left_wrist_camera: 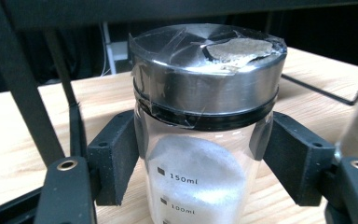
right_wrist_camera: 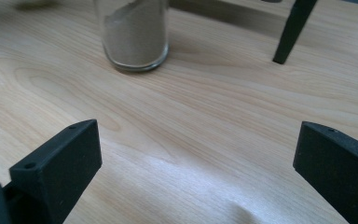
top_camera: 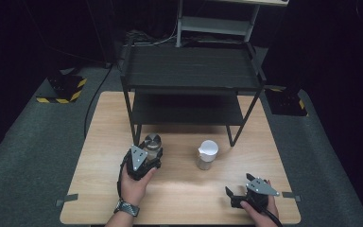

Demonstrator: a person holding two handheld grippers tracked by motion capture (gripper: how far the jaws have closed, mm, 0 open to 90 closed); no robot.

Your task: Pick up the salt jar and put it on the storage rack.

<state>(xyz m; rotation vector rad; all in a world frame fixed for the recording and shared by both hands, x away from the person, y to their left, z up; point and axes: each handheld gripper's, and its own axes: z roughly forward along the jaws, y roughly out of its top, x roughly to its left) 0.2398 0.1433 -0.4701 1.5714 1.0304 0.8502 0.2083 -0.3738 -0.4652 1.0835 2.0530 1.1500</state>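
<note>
1. You face a pale wooden surface (top_camera: 179,189) on grey carpet (top_camera: 23,156).
2. A black two-tier rack (top_camera: 189,71) stands at its far edge.
3. Behind it, you see darkness and a pale shelf unit (top_camera: 217,23).

jar (left_wrist_camera: 200,182): clear glass, white powder, black markings
lid (left_wrist_camera: 207,74): brushed silver, black band
second jar (top_camera: 206,153): clear, white cap, greyish powder
table (top_camera: 184,189): pale wood grain
shelf rack (top_camera: 189,71): black
left gripper (left_wrist_camera: 200,158): black
right gripper (right_wrist_camera: 196,172): black
floor blocks (top_camera: 66,90): black, yellow stripes
</note>
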